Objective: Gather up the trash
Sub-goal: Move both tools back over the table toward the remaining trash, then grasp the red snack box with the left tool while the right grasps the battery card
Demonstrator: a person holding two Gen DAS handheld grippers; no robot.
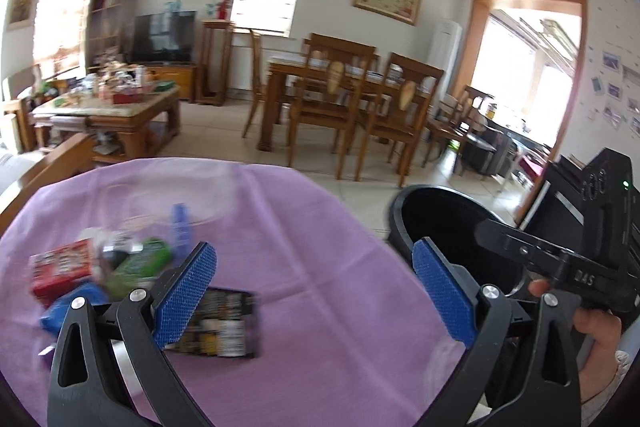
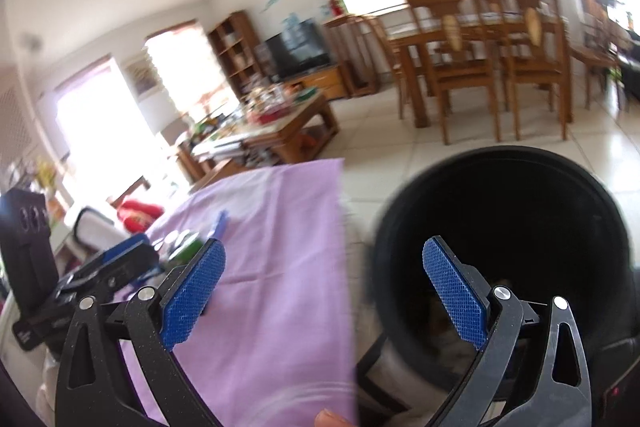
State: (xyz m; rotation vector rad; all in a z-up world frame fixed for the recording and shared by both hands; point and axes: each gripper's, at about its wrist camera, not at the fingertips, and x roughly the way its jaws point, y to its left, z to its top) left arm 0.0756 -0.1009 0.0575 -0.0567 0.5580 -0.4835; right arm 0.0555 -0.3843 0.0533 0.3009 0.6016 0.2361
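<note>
Trash lies on a purple cloth (image 1: 312,267): a red box (image 1: 60,269), a green packet (image 1: 144,263), a blue tube (image 1: 181,229), a blue wrapper (image 1: 66,309) and a dark printed packet (image 1: 218,323). My left gripper (image 1: 314,287) is open and empty above the cloth, its left finger over the dark packet. A black bin (image 1: 440,223) stands off the cloth's right edge. My right gripper (image 2: 322,291) is open and empty, its right finger over the bin's mouth (image 2: 508,227). The cloth (image 2: 272,259) lies to its left.
Beyond the cloth are a cluttered wooden coffee table (image 1: 108,107), a dining table with chairs (image 1: 344,95) and tiled floor (image 1: 224,131). The right hand-held gripper's body (image 1: 580,259) is at the right of the left wrist view. A black cabinet (image 1: 560,195) stands behind the bin.
</note>
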